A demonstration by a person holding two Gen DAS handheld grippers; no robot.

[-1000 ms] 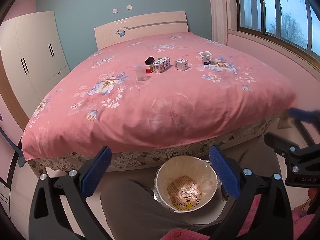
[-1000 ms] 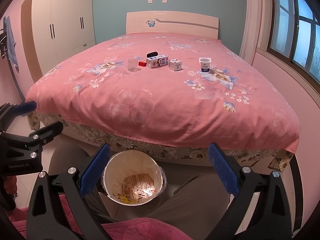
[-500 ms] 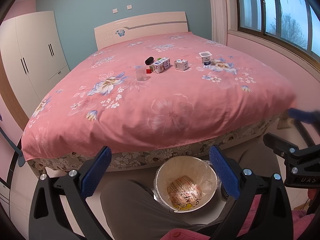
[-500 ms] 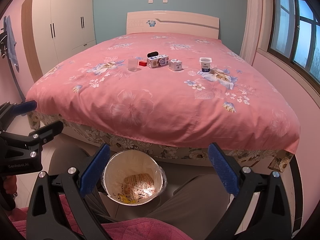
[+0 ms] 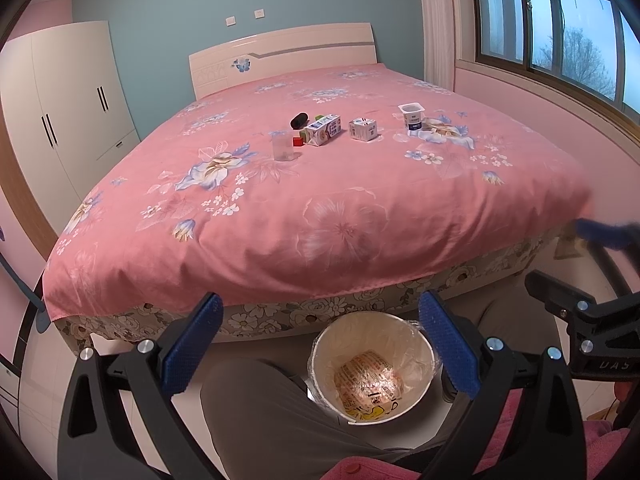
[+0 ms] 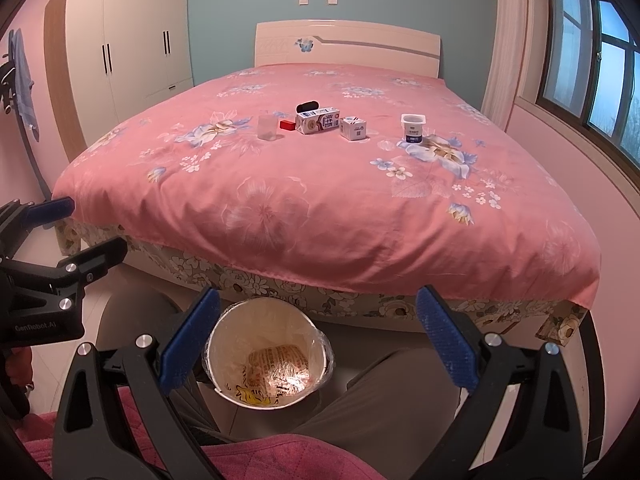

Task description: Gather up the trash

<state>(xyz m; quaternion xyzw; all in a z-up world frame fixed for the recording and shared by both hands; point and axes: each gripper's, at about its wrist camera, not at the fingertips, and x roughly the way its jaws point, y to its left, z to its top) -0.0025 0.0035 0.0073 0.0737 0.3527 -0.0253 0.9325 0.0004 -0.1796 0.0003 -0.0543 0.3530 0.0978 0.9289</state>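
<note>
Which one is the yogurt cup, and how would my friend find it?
Look at the big pink bed, at the row of small things in the middle. The yogurt cup stands alone at the window end. It is round, white and open on top, while its nearest neighbours are boxes.

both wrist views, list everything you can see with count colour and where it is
bed: 1, pink floral cover, centre
milk carton: 1, white, lying mid-bed
small carton: 1, white, right of the milk carton
yogurt cup: 1, white, upright, furthest right
clear cup: 1, transparent, upright, furthest left
red item: 1, between clear cup and milk carton
black item: 1, behind the milk carton
trash bin: 1, white, bag-lined, on floor, wrapper inside
wardrobe: 1, white, left
window: 1, dark frame, right
left gripper: 1, black, blue pads, open
right gripper: 1, same, open
</note>
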